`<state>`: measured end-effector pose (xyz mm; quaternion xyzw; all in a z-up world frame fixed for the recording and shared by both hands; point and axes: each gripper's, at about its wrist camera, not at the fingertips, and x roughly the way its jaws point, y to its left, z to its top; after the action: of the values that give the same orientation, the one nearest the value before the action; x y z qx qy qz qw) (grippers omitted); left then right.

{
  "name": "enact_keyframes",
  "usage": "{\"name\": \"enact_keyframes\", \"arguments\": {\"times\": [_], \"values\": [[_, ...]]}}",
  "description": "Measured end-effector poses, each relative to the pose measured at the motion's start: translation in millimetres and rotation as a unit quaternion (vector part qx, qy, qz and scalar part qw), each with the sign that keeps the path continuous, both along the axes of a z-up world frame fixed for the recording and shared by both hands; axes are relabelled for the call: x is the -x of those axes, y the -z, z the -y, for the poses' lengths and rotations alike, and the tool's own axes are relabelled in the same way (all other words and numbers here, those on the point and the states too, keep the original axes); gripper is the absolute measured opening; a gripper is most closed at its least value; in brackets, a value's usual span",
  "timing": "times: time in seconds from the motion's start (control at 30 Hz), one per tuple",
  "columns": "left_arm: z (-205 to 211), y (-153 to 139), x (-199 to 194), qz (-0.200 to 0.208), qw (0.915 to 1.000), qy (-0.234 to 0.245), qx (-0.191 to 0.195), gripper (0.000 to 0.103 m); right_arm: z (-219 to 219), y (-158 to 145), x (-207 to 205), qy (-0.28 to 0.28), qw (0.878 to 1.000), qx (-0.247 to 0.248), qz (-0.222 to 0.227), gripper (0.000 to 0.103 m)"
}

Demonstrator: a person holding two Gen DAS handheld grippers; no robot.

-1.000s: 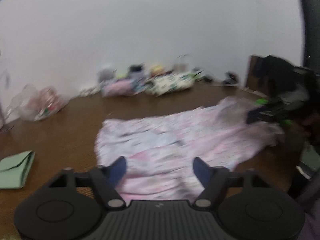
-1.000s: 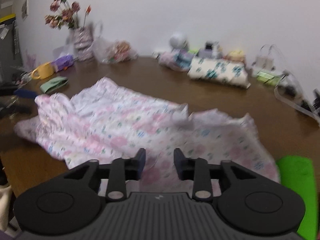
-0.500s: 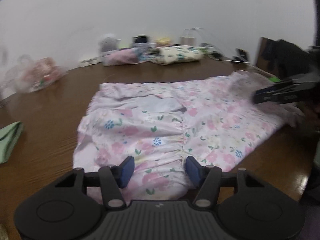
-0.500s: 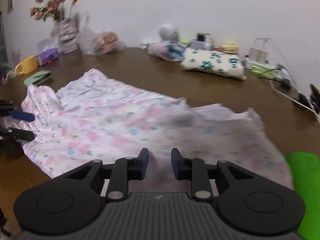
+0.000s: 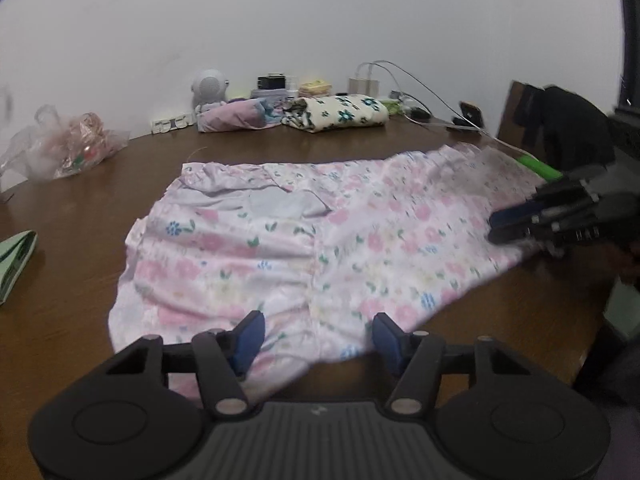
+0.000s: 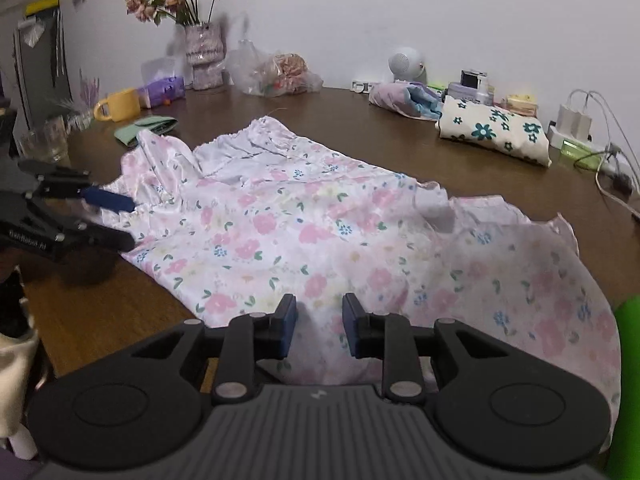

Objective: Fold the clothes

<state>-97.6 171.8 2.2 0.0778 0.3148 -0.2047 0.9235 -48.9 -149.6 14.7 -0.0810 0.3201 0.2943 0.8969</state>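
Floral garment (image 5: 320,248) lay spread nearly flat on the brown wooden table (image 5: 80,320), its near hem directly beneath both claws. In the left wrist view the left gripper (image 5: 316,336) straddled that hem at about six o'clock, blue pads set wide with cloth between them but not pinched; its jaws were opening. In the right wrist view the right gripper (image 6: 320,320) stood over the same edge, jaws a narrow gap apart, fabric under the gap, nothing visibly clamped.

The coming move probably turned on one relation: the garment's long axis ran from nine to three o'clock across the left view, with the gathered waistband (image 5: 224,172) towards eleven o'clock and the ruffled hem end towards two. Each claw sat near one end of the near long edge, so neither was clearly closer; a fold away towards twelve o'clock looked likely.

The cloth appeared thin, satiny and limp, pink and blue flowers on white, wrinkled at a central seam, so it would likely sag and slide when lifted.

Beyond, at twelve o'clock, lay a folded cream flowered cloth (image 5: 340,114), a folded lilac bundle (image 5: 236,116) and, at ten, a crinkled plastic bag (image 5: 72,148).
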Motion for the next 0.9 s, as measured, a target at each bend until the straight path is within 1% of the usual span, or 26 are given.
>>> {"name": "enact_keyframes", "arguments": {"times": [0.07, 0.1, 0.13, 0.17, 0.2, 0.23, 0.27, 0.3, 0.33, 0.37, 0.4, 0.43, 0.5, 0.57, 0.63, 0.67, 0.7, 0.73, 0.77, 0.8, 0.83, 0.87, 0.9], "values": [[-2, -7, -1, -0.006, 1.0000, 0.000, 0.001, 0.058, 2, -4, -3, 0.000, 1.000, 0.004, -0.013, 0.025], [-3, -18, -4, 0.003, 1.0000, -0.005, 0.003, 0.058, 3, -6, -5, 0.001, 1.000, 0.006, -0.023, 0.025], [-4, -32, -8, 0.023, 0.9997, -0.011, 0.007, 0.059, 6, -13, -9, -0.003, 0.999, -0.005, -0.036, 0.025], [-4, -47, -13, 0.043, 0.9989, -0.018, 0.011, 0.065, 13, -21, -11, -0.010, 0.999, -0.024, -0.034, 0.025], [-4, -61, -20, 0.063, 0.9975, -0.029, 0.013, 0.076, 18, -35, -16, -0.009, 0.999, -0.034, -0.020, 0.027], [-2, -73, -29, 0.079, 0.9958, -0.044, 0.012, 0.081, 23, -49, -20, -0.009, 0.999, -0.045, -0.005, 0.032], [2, -82, -43, 0.090, 0.9942, -0.057, 0.011, 0.085, 20, -57, -32, 0.000, 0.999, -0.038, 0.007, 0.035], [8, -88, -61, 0.092, 0.9937, -0.063, 0.009, 0.085, 18, -65, -44, 0.009, 0.999, -0.032, 0.020, 0.041], [14, -90, -82, 0.087, 0.9942, -0.064, 0.006, 0.085, 16, -73, -56, 0.018, 0.999, -0.025, 0.033, 0.049], [20, -88, -104, 0.073, 0.9949, -0.069, 0.000, 0.085, 10, -71, -76, 0.026, 0.999, -0.019, 0.021, 0.051], [25, -83, -131, 0.053, 0.9954, -0.079, -0.007, 0.085, 4, -70, -96, 0.034, 0.999, -0.013, 0.009, 0.056], [29, -77, -154, 0.033, 0.9950, -0.094, -0.015, 0.084, -1, -65, -115, 0.046, 0.999, -0.008, -0.019, 0.057], [31, -64, -194, -0.007, 0.9920, -0.124, -0.024, 0.081, -4, -49, -153, 0.085, 0.993, -0.015, -0.080, 0.057], [24, -54, -224, -0.037, 0.9890, -0.141, -0.021, 0.080, -2, -35, -177, 0.100, 0.987, -0.041, -0.121, 0.057], [16, -45, -245, -0.065, 0.9844, -0.163, -0.016, 0.079, -1, -23, -189, 0.124, 0.982, -0.046, -0.137, 0.057], [13, -40, -251, -0.077, 0.9829, -0.167, -0.013, 0.077, -3, -17, -191, 0.131, 0.981, -0.042, -0.139, 0.056], [9, -34, -256, -0.090, 0.9816, -0.168, -0.012, 0.073, -4, -12, -193, 0.132, 0.980, -0.042, -0.140, 0.055], [6, -30, -258, -0.102, 0.9797, -0.172, -0.011, 0.070, -7, -10, -188, 0.127, 0.982, -0.040, -0.131, 0.055], [4, -27, -257, -0.108, 0.9780, -0.178, -0.009, 0.061, -9, -7, -184, 0.122, 0.984, -0.039, -0.122, 0.055], [1, -24, -256, -0.111, 0.9772, -0.181, -0.004, 0.056, -13, -6, -180, 0.118, 0.987, -0.025, -0.107, 0.054], [0, -22, -255, -0.110, 0.9768, -0.184, -0.003, 0.046, -17, -5, -176, 0.114, 0.989, -0.011, -0.092, 0.048], [0, -22, -253, -0.107, 0.9770, -0.184, -0.005, 0.025, -22, -4, -172, 0.111, 0.991, 0.004, -0.078, 0.039], [0, -22, -251, -0.104, 0.9774, -0.184, -0.008, 0.000, -26, -3, -168, 0.108, 0.992, 0.019, -0.064, 0.013]]}}
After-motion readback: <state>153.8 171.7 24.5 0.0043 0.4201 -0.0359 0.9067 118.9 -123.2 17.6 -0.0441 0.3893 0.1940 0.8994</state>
